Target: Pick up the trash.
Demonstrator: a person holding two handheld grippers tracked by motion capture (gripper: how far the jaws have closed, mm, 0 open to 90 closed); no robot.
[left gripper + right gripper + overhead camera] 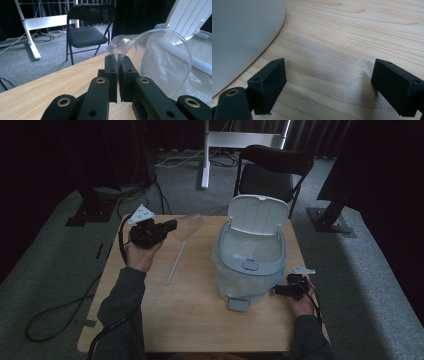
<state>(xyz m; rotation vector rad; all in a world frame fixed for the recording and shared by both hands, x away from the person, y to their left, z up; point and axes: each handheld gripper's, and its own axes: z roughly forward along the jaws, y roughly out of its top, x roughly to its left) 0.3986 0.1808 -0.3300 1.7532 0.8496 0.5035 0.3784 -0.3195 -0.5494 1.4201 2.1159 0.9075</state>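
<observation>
One clear plastic cup (160, 65) is pinched by its rim between the closed jaws of the left gripper (119, 65), held on its side above the far left part of the wooden table (195, 320); in the high view the cup (187, 226) points toward the bin. One pale blue pedal bin (250, 270) stands on the right half of the table, its single white lid (258, 214) flipped up and a clear liner visible inside. One foot pedal (238, 304) juts from its near side. One long clear straw-like rod (176, 262) lies flat on the wood between the left hand (141, 256) and the bin, apart from both.

Two grippers are in play. The right gripper (292, 287) rests low at the table's right edge, just beside the bin's base; in its own view the right gripper (329, 85) has its two jaws spread wide with nothing but bare wood between them, the bin's pale wall curving at the left.

Beyond the table, one black folding chair (272, 170) stands on grey carpet, with one white stand (240, 142) behind it and cables trailing across the floor.
</observation>
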